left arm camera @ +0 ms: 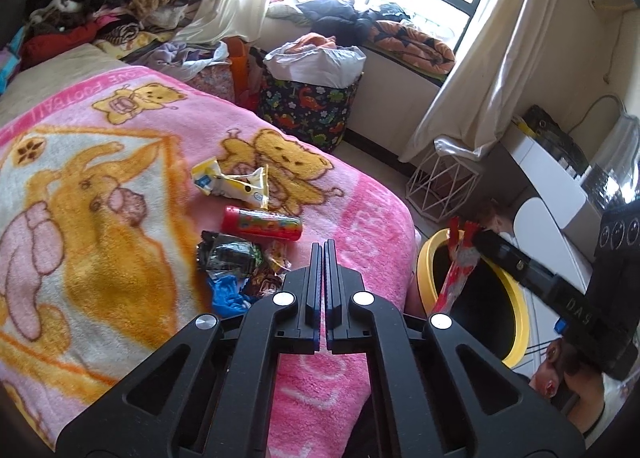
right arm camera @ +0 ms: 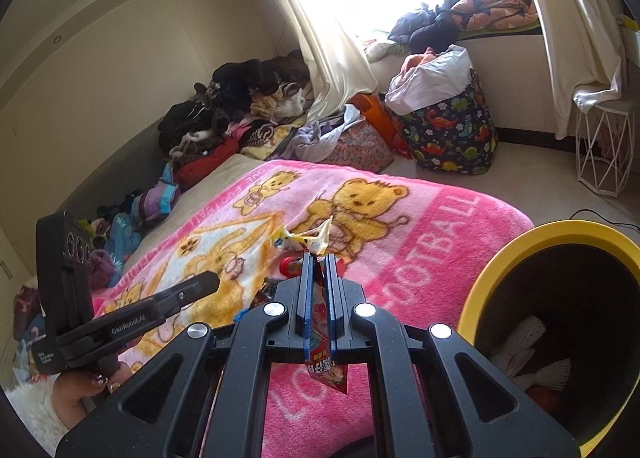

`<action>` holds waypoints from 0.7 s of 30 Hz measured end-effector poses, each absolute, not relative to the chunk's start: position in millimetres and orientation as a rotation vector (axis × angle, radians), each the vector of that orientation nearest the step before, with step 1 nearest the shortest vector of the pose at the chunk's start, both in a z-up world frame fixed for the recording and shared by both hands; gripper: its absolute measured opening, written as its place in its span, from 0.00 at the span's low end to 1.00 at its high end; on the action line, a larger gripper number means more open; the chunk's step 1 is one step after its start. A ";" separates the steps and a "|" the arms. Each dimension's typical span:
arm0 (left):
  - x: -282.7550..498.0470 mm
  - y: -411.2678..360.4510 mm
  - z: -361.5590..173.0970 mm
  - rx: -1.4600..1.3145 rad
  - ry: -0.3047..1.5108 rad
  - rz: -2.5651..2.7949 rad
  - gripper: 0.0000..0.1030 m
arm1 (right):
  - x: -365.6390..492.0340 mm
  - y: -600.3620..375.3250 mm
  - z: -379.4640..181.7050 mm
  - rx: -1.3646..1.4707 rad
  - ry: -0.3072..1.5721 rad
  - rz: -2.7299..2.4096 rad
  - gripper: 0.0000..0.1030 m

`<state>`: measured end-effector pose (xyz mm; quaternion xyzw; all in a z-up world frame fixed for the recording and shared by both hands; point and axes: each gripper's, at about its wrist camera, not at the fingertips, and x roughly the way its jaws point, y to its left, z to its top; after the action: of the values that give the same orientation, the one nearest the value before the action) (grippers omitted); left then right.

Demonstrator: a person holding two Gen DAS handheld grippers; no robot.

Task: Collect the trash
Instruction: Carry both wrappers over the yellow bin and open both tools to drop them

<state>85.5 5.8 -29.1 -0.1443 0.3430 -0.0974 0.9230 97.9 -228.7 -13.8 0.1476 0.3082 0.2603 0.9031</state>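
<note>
Legible writing: the pink fleece blanket with yellow bear prints (right arm camera: 420, 258) reads "FOOTBALL" along its border in the right wrist view; the black body of the left claw (right arm camera: 200, 285) reads "GenRobot.AI" in the same view; the body of the right claw (left arm camera: 476, 236), at the right of the left wrist view, shows the letters "DAS". The red printed snack wrapper (right arm camera: 324, 362) carries red and yellow characters that are too small to read. The right claw (right arm camera: 319, 258) is clamped on this wrapper, which hangs down between the two fingers at frame centre. In the left wrist view the same wrapper (left arm camera: 454, 278) hangs from the right claw over the near rim of the yellow-rimmed round bin with a dark interior (left arm camera: 516, 290), at the lower right of the frame. White crumpled material lies inside the bin (right arm camera: 560, 230). The left claw (left arm camera: 325, 246) has its fingers pressed together with nothing between them. Directly beyond its tips, at frame centre, the remaining trash lies on the blanket (left arm camera: 120, 178): a red cylindrical tube with a colourful label (left arm camera: 261, 223), a crumpled yellow and white wrapper (left arm camera: 232, 180) further up, a dark crinkled foil wrapper (left arm camera: 228, 256) and a blue crumpled scrap (left arm camera: 228, 294) to the left of the tips.
</note>
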 end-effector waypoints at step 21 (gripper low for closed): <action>111.3 -23.5 -114.6 -0.291 0.996 -0.091 0.25 | 90.3 -316.2 -11.4 0.411 0.574 0.372 0.06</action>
<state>111.3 -23.5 -114.6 -0.1390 0.4757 -0.0437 0.8675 90.3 -316.2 -11.4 0.2001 0.2796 0.1810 0.9215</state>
